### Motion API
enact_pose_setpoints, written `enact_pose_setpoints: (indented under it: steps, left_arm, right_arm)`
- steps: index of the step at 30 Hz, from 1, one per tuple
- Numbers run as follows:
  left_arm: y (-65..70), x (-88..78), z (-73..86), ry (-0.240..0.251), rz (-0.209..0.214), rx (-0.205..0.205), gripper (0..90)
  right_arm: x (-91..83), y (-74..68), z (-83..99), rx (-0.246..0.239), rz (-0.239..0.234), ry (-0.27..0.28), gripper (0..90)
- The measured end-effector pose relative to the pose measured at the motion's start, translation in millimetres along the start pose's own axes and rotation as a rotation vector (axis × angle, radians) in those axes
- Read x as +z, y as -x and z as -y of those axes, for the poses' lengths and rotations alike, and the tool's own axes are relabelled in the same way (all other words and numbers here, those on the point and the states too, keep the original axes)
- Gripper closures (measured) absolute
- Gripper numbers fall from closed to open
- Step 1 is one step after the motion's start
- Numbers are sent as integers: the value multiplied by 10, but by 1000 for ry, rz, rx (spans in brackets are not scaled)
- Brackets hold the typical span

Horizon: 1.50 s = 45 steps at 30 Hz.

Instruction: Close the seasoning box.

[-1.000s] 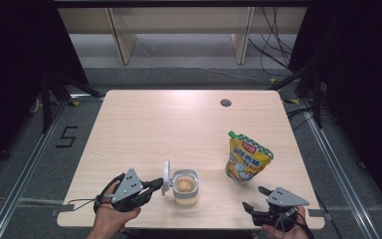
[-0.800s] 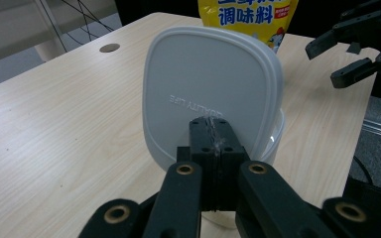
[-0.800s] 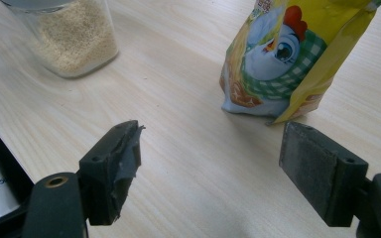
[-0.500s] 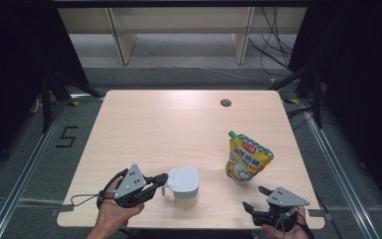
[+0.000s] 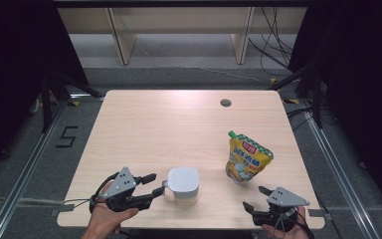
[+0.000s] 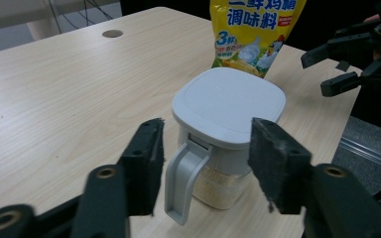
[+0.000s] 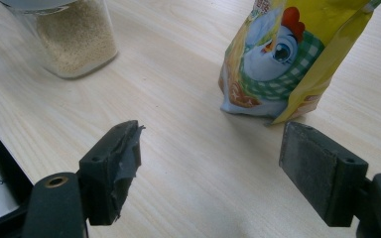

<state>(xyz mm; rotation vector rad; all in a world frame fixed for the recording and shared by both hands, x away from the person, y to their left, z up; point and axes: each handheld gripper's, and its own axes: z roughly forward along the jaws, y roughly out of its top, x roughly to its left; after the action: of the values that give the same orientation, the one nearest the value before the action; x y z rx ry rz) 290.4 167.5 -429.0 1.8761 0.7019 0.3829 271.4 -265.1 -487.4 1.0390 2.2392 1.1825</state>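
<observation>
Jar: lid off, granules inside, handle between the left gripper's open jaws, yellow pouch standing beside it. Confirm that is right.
Not quite: the lid is on, closed over the jar, as the left gripper view shows. The rest holds: granules inside, its handle between the open jaws of the left gripper, which have just been opening, and the yellow pouch standing beside it.

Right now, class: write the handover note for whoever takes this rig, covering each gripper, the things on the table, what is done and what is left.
Left gripper: jaws have just been opening, now open either side of the jar's handle, pads not pressing.
Right gripper: open, holding nothing, at the near table edge.
Seasoning jar: upright near the front edge, granules inside, lid shut.
Yellow seasoning pouch: standing to its right, untouched.
Done: lid closed.
Left: probably only drawing the left gripper back.
</observation>
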Motion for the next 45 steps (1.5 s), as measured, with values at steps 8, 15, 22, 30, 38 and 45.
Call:
enact_pose_setpoints:
  steps: [8,15,22,30,38,45]
  left_arm:
    - [-53,-23,153,-23,-9,-37,317]
    - [-88,-79,269,-37,-37,-74,292]
    - [-96,-97,350,-40,-35,-66,268]
    - [-99,-118,466,-68,-39,-46,220]
    - [-35,-101,610,-106,-42,-64,191]
    - [33,-55,734,-162,-37,-48,175]
  right_arm:
    - [1,-17,3,13,6,-6,252]
    - [2,-10,0,2,-1,-14,252]
    - [9,-11,0,-6,2,-1,245]
    - [5,-14,-10,4,-11,12,175]
    - [11,-27,-23,-12,-28,51,162]
    - [9,-47,-22,-3,-56,34,165]
